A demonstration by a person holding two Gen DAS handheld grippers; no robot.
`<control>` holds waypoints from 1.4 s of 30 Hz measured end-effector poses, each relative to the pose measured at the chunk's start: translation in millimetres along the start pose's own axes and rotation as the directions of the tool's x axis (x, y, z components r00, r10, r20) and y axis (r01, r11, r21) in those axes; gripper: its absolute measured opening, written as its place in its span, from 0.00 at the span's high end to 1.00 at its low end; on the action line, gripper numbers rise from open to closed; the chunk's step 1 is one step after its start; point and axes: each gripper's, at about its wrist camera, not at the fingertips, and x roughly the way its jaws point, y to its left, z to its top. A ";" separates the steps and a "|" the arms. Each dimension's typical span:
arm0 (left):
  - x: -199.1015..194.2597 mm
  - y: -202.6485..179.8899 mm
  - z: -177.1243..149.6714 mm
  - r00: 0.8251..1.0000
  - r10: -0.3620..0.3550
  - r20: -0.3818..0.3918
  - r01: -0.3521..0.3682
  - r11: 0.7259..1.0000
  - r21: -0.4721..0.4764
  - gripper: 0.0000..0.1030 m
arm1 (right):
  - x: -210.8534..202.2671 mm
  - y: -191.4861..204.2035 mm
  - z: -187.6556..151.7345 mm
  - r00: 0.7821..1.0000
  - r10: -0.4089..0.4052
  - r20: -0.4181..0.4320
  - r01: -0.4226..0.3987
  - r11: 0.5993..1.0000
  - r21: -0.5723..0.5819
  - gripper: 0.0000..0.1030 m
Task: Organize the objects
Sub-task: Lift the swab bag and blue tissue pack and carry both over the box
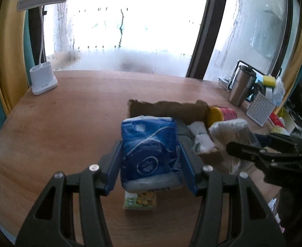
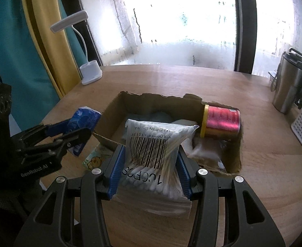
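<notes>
The left gripper [image 1: 151,154] squeezes a blue tissue pack [image 1: 151,146]. The right gripper [image 2: 149,162] squeezes a bag of cotton swabs [image 2: 151,154]. Just ahead of both, the cardboard box [image 2: 151,103] holds a red can [image 2: 220,121] and white cloths [image 1: 202,138].

Tissue pack [image 1: 149,150]: blue with white swirl lines and a white round logo. Cotton swab bag [image 2: 157,150]: clear, white tips, black barcode. Can [image 2: 222,121]: pink-red body, yellow lid. Box [image 2: 161,105]: brown cardboard. Table [image 1: 58,123]: light brown wood grain. Lamp [image 1: 42,78]: white. Curtains [image 2: 27,51]: yellow and teal. Tumbler [image 2: 288,82]: silver.
</notes>
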 end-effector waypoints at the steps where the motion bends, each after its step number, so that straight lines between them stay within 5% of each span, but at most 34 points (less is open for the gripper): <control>1: -0.1 2.6 1.2 1.000 0.000 0.004 0.000 1.000 0.000 0.47 | 3.2 1.2 2.1 1.000 -0.002 -0.004 0.002 1.000 0.000 0.50; 42: 43.0 91.2 26.0 0.999 -0.016 -0.044 0.013 0.997 -0.078 0.47 | 128.5 38.8 62.4 0.993 0.013 -0.117 -0.007 0.999 0.048 0.50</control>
